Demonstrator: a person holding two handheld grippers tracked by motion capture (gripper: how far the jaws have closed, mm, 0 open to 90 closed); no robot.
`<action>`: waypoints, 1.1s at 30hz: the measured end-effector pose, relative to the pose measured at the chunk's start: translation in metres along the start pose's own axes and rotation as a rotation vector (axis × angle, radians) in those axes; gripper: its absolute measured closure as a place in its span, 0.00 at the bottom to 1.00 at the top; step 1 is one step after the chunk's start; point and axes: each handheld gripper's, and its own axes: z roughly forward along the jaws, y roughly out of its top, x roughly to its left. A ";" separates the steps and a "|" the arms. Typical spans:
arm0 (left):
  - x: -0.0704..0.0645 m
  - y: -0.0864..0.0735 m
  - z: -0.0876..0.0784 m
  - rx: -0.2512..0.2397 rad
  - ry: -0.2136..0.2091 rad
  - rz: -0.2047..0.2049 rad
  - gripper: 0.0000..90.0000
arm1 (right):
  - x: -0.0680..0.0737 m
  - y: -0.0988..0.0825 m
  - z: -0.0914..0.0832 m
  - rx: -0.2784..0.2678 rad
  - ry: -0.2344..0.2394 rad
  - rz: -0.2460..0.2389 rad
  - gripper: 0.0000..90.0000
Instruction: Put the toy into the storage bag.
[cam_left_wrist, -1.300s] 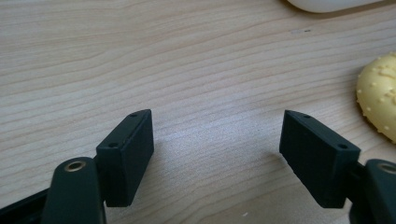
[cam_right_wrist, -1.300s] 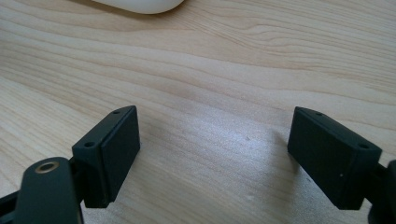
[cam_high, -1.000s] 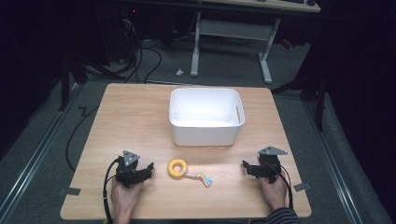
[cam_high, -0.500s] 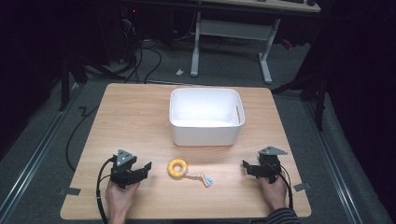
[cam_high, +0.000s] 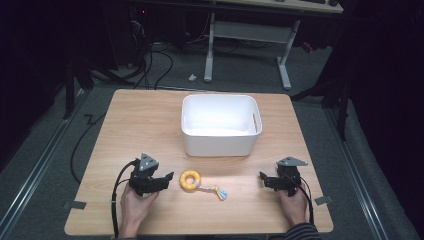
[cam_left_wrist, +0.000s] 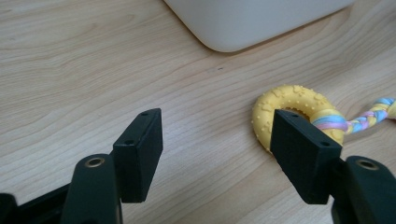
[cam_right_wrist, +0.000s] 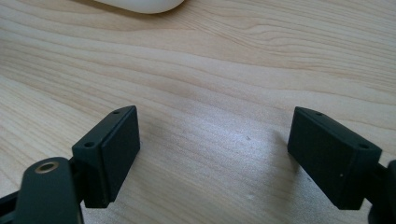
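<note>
Standing partly open, the left claw (cam_high: 169, 178) has just been closing its two black jaws a little, and nothing lies between them; in the left gripper view (cam_left_wrist: 217, 142) bare wood shows in the gap. It holds nothing. The yellow studded rubber ring toy (cam_high: 190, 180) lies flat on the light wooden desk (cam_high: 135, 120), just to the right of this claw and apart from it as seen from above. In the left gripper view the ring (cam_left_wrist: 292, 105) sits behind the right-hand jaw, which covers part of its near rim; whether the jaw touches it cannot be told. A braided pastel rope tail (cam_high: 212, 190) of pink, blue and yellow is tied through the ring and trails right and slightly nearer, ending in a small tuft.

The right claw (cam_high: 264, 179) is spread wide and empty, with only desk grain between its jaws in the right gripper view (cam_right_wrist: 212, 154). It rests near the right front of the desk, well apart from the rope's end, its jaws pointing left toward the toy.

A white rectangular plastic tub (cam_high: 220, 142) stands farther back at the middle of the desk, beyond the ring.

No brand, label or writing can be read on any of these.
</note>
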 end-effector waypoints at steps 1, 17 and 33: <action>0.000 0.001 0.001 0.005 -0.006 0.002 0.39 | 0.000 0.000 0.000 -0.001 -0.001 0.000 0.19; -0.014 0.016 0.019 0.061 -0.078 0.031 0.41 | 0.000 0.001 0.001 0.000 0.004 -0.004 0.19; -0.036 0.028 0.038 0.147 -0.086 0.118 0.46 | 0.001 0.001 0.001 0.001 0.006 -0.005 0.19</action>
